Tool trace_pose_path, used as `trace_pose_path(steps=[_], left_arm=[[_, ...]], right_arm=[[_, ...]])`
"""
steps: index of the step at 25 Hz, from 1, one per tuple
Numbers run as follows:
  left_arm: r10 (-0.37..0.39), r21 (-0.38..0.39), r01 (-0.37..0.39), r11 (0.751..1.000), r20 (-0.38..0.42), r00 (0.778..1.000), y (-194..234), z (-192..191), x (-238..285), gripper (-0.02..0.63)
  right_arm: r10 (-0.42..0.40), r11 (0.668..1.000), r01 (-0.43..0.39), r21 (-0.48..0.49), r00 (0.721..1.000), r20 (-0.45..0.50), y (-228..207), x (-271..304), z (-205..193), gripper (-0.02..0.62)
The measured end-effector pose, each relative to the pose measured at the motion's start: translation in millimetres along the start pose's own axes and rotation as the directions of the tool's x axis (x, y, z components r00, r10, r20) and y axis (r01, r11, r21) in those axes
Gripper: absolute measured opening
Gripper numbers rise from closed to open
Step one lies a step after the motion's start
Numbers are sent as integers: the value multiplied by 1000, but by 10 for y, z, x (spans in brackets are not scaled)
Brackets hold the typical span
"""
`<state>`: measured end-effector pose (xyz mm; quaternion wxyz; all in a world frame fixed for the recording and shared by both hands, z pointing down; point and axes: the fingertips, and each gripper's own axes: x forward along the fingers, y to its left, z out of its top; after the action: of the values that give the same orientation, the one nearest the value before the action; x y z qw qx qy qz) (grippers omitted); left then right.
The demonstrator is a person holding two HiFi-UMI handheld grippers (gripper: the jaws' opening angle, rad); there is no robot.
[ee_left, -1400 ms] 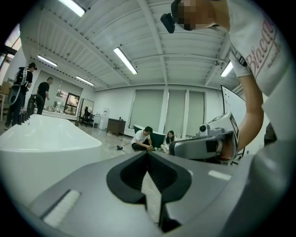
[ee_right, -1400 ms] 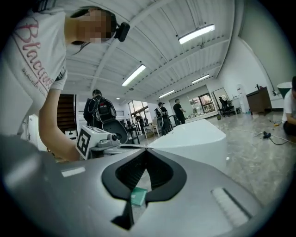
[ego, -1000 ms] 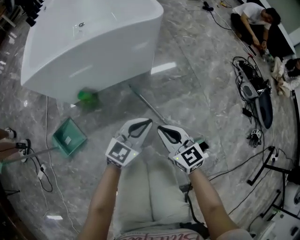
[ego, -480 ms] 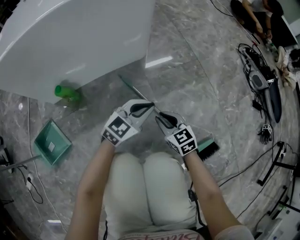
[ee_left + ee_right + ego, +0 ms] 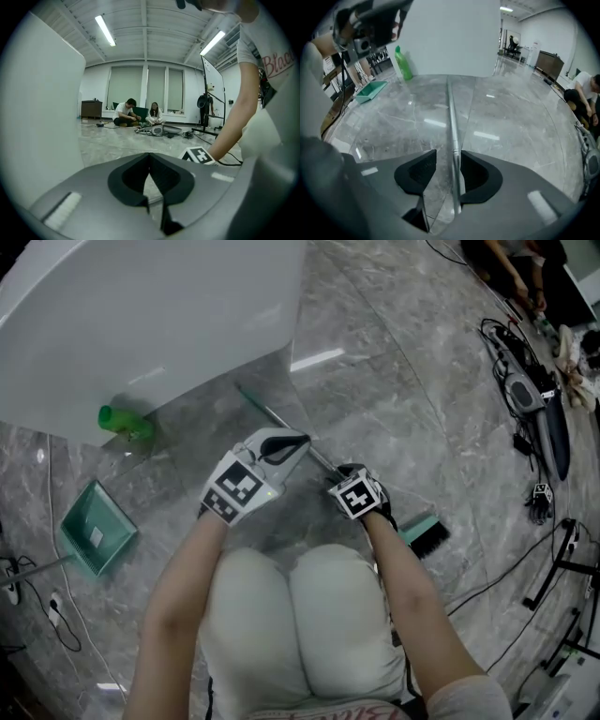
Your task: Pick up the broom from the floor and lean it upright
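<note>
Shows the broom handle (image 5: 281, 423) lying flat on the marble floor (image 5: 403, 390), running from 10 o'clock down to the bristle head (image 5: 427, 535) at 4 o'clock. Sets the right gripper (image 5: 447, 157) steeply nose-down over the handle, jaws just opened wide and straddling it without pinching, ready to close. Holds the left gripper (image 5: 150, 157) near level at 10 o'clock of the right, jaws together and apparently empty, probably reserved for a second grip. Offers the white fixture (image 5: 141, 315) at 12 o'clock as a likely leaning surface.

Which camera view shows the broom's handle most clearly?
The right gripper view: the handle runs close and sharp up the middle. The head view shows it small; the left gripper view, hardly at all.
</note>
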<state>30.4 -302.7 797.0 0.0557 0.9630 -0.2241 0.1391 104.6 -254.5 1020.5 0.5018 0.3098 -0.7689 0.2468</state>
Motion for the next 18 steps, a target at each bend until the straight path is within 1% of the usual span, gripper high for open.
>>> trace_pose_path(steps=[3,5,7,8,10,11,12,14,17,18], left_arm=[[7,4,-7,1000,-4,1000,18,-25,-21,-1],[16,5,-16,1000,-7,1000,43,-34,-26,-1],[31,-3,-31,1000,0,1000,73,-27,-40,-1],[40,-8,-40,999,5,999,93,-22,-49,0],[61,-15,-60,998,17,998,147,-7,-72,-1],[71,-19,-70,997,25,997,174,9,-87,0],[80,-22,-79,997,36,996,196,32,-105,0],[93,-20,-92,996,59,994,221,99,-148,-1],[113,-4,-113,994,80,990,257,192,-215,-2],[119,-1,-119,993,84,989,272,217,-236,-1]], right_arm=[[-34,998,26,-52,989,-146,-98,141,-79,127],[-34,995,12,-97,972,-232,-113,197,-131,129],[-30,990,-10,-137,958,-286,-97,237,-187,132],[-23,989,-21,-145,954,-299,-91,249,-202,121],[-8,990,-36,-138,953,-304,-97,256,-203,120],[-6,991,-34,-130,955,-296,-106,256,-192,110],[-7,992,-28,-120,960,-281,-113,253,-179,84],[-6,993,-23,-113,969,-247,-89,228,-172,81],[22,992,-48,-115,975,-222,20,118,-205,83],[29,991,-53,-119,980,-197,41,64,-172,81]])
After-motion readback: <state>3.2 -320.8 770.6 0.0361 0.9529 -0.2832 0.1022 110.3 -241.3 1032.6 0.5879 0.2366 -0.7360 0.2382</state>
